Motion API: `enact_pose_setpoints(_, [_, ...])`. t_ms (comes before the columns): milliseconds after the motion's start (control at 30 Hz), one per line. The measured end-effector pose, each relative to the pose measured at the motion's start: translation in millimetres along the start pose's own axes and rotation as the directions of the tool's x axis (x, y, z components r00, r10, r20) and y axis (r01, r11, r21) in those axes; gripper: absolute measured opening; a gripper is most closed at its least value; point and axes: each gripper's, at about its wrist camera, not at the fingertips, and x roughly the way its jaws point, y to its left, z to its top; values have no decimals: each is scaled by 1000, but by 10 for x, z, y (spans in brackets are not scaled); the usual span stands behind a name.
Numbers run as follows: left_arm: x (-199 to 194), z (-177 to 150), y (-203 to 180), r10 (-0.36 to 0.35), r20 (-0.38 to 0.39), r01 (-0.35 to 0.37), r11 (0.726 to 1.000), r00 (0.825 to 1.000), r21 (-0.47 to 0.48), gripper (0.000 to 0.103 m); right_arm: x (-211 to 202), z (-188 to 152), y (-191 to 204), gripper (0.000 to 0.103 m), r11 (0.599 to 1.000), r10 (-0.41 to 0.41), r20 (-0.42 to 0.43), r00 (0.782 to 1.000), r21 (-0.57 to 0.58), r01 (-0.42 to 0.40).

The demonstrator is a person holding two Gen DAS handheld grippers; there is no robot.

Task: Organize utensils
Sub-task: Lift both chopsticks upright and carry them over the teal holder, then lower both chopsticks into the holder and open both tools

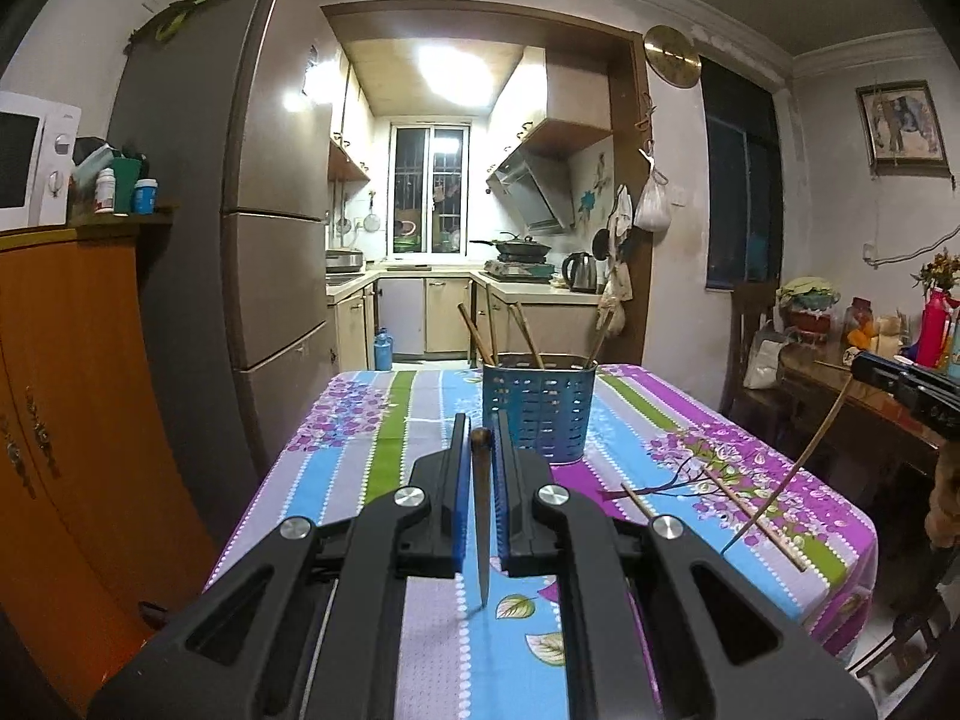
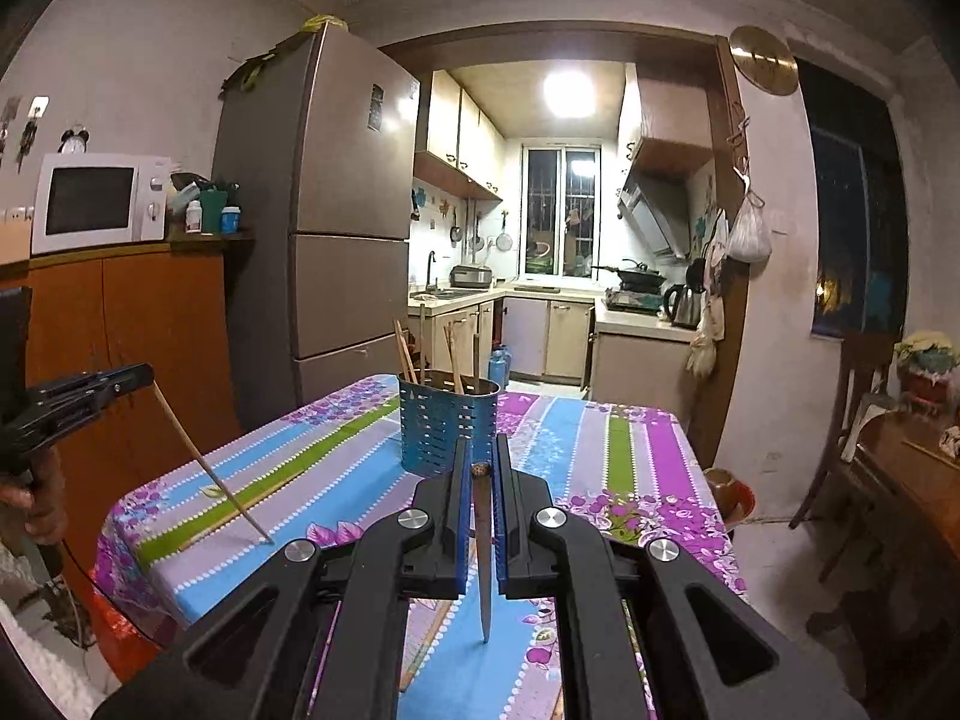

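Taking the blue perforated utensil holder (image 1: 539, 408) on the table as the landmark: far to its left in the left wrist view stands an orange wooden cabinet (image 1: 78, 360) with a white microwave (image 1: 27, 159) on top, and nearer to it a tall grey fridge (image 1: 264, 192). Behind the holder the kitchen doorway opens onto a counter with a kettle (image 1: 581, 272). The holder stands upright on the striped floral tablecloth (image 1: 360, 444) with about 5 chopsticks leaning out of its top.

Just in front of the holder, the left gripper (image 1: 482, 441) is clenched on 1 chopstick (image 1: 482, 540); its thick end shows between the 2 jaws and the tapered tip hangs down toward the cloth. Nothing stands between this gripper and the holder.

To the holder's right, 2 loose chopsticks (image 1: 753, 513) lie flat on the cloth. Above them the right gripper (image 1: 858, 367) enters from the right edge, holding a second chopstick (image 1: 798, 462) that slants down to the left, its tip above the cloth. Further right is a dark side table with a red bottle (image 1: 935, 330).

In the right wrist view the right gripper (image 2: 482, 468) is likewise clamped on its chopstick (image 2: 483, 564), with the holder (image 2: 449, 426) just ahead and slightly left, and the left gripper (image 2: 129, 381) well to the holder's left, in a hand (image 2: 36, 504).
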Motion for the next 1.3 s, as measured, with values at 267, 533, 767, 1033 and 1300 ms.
enact_pose_setpoints(267, [52, 130, 47, -37, -27, 36, 999, 999, -23, 5, 56, 112, -34, 8, 998, 40, -6, 999, 40, -40])
enact_pose_setpoints(533, [121, 272, 82, -90, -73, 85, 994, 993, -68, 5, 118, 237, 31, 8, 997, 72, -15, 997, 30, -72])
enact_pose_setpoints(767, [134, 331, 10, -105, -64, 103, 994, 992, -46, 5, 226, 361, 66, 8, 995, 101, -40, 994, 22, -100])
enact_pose_setpoints(1033, [332, 540, -108, -132, -38, 132, 991, 990, -9, 5, 584, 702, 76, 8, 989, 144, -65, 987, 35, -142])
enact_pose_setpoints(1300, [922, 1418, -387, -134, 152, 120, 988, 979, 97, 5, 1181, 1625, 119, 8, 993, 103, 81, 991, 51, -107])
